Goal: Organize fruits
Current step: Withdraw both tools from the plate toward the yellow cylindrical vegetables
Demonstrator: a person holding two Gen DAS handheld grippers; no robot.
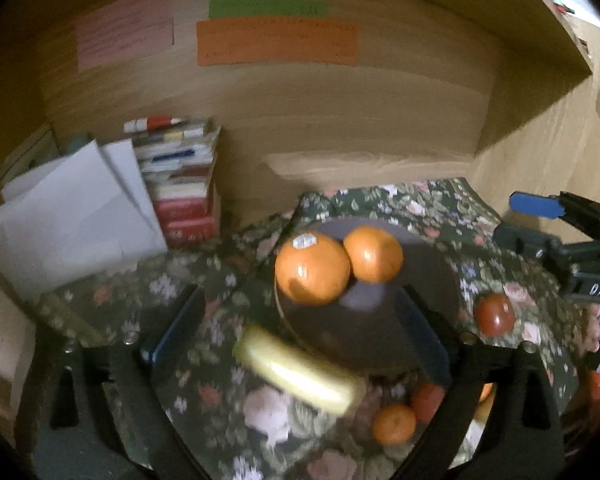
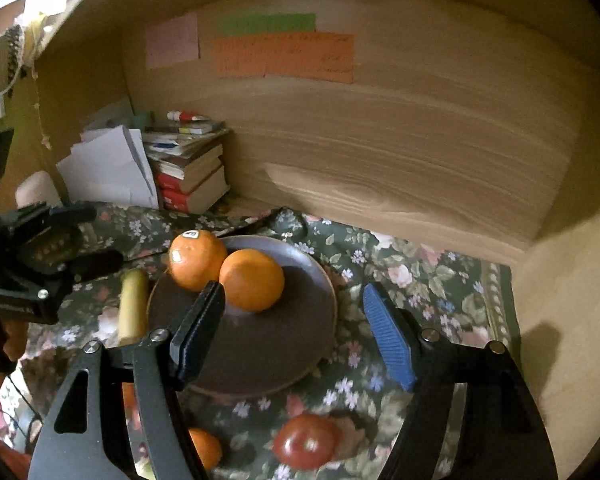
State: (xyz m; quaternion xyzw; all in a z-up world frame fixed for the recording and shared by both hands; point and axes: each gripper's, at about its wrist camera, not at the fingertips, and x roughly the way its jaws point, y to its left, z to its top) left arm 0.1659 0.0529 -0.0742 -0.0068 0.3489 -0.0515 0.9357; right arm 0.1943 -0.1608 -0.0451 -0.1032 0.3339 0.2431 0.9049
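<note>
A dark round plate [image 1: 380,340] [image 2: 268,352] sits on a floral cloth and bears two oranges, one with a white sticker [image 1: 312,268] [image 2: 196,260] and one plain [image 1: 374,254] [image 2: 252,280]. A banana [image 1: 300,368] [image 2: 132,304] lies on the cloth beside the plate's left edge. A tomato [image 1: 495,314] [image 2: 306,440] and a small orange [image 1: 394,424] [image 2: 206,448] lie loose on the cloth. My left gripper [image 1: 296,336] hangs open above the banana and the plate's edge, gripping nothing. My right gripper [image 2: 294,334] is open over the plate, its pads touching nothing.
The scene sits inside a wooden alcove with coloured notes [image 1: 276,40] on its back wall. A stack of books [image 1: 180,184] [image 2: 188,168] and white papers [image 1: 72,216] fills the back left corner. Another reddish fruit [image 1: 428,400] lies beside the small orange.
</note>
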